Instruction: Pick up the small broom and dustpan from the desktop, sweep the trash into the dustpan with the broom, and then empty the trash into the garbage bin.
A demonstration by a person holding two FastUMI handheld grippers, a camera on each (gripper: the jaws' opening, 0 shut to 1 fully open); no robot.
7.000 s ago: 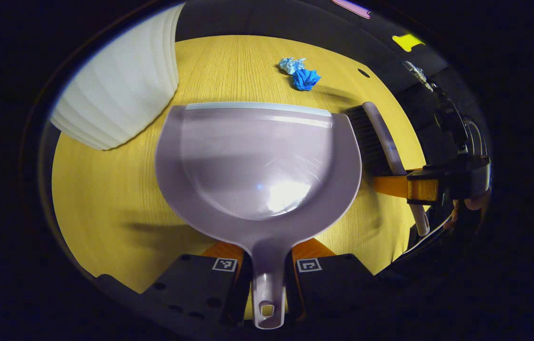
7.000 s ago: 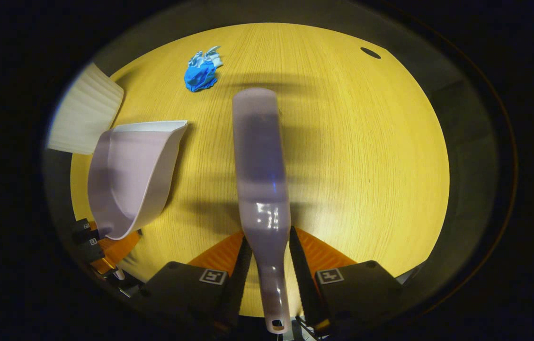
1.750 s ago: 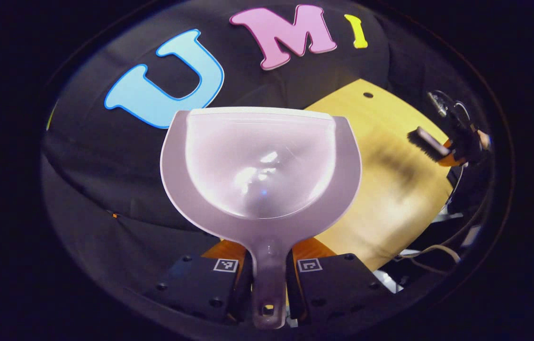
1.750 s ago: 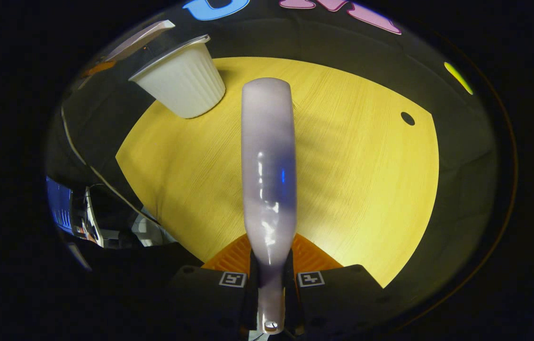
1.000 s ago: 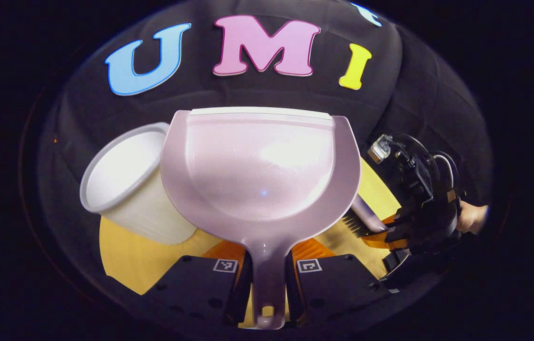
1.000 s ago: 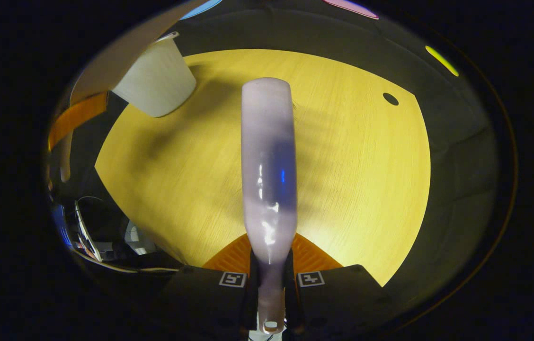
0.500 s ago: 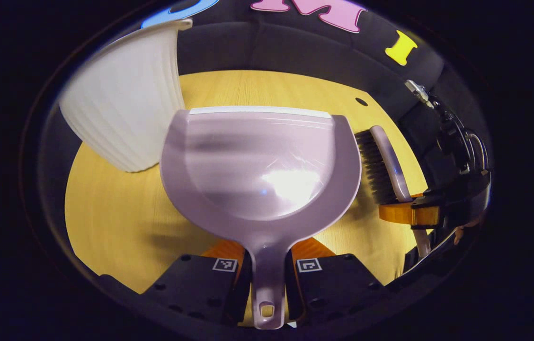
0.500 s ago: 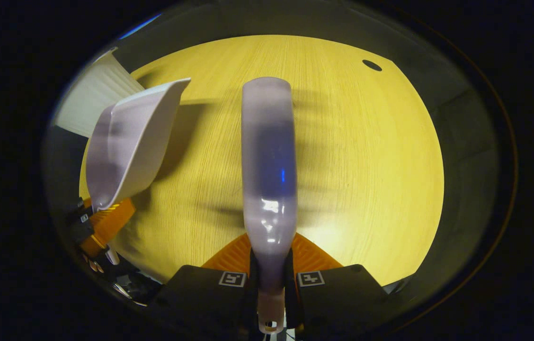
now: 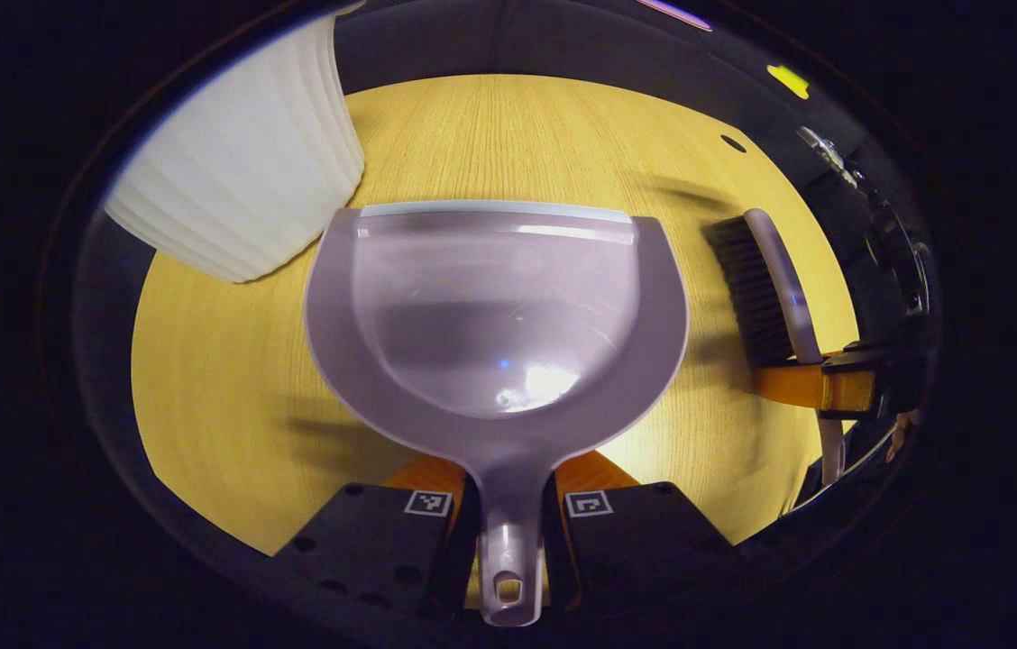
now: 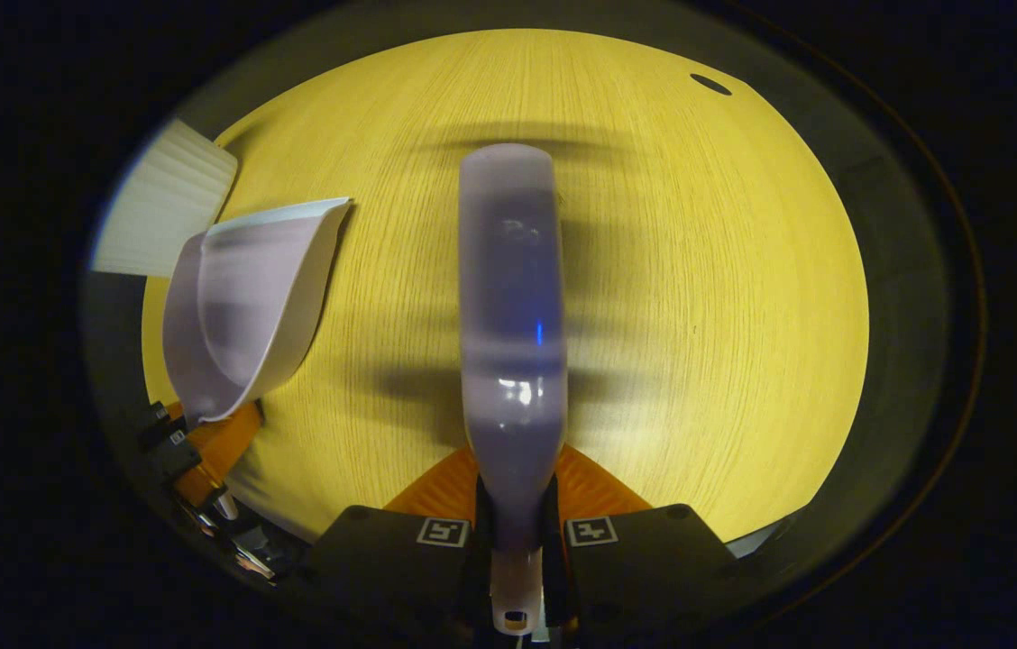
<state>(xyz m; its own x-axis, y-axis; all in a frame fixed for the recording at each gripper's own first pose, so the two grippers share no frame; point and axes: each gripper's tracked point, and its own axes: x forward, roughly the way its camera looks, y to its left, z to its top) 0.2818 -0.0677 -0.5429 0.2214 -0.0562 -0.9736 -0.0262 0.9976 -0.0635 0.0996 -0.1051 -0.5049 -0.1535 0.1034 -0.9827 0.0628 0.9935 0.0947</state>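
Note:
My left gripper (image 9: 508,505) is shut on the handle of the lilac dustpan (image 9: 495,315), whose empty pan is held low over the yellow wooden desktop (image 9: 229,397). The right gripper (image 10: 513,527) is shut on the handle of the small lilac broom (image 10: 508,306), seen from its back, bristles facing down over the desktop (image 10: 698,297). In the left gripper view the broom (image 9: 765,284) sits to the right of the pan, its dark bristles turned toward it, held by the right gripper (image 9: 820,388). The dustpan (image 10: 242,302) appears at the left of the right gripper view.
A white ribbed garbage bin (image 9: 242,180) stands on the desktop, left of the dustpan and behind it; its side (image 10: 166,216) also edges into the right gripper view. A small dark hole (image 10: 710,84) marks the desktop's far right corner. Black booth cloth surrounds the table.
Both grippers have tipped down from the bin toward the desktop. The dustpan has come down and away from the bin, and the broom has shifted a little farther right of it.

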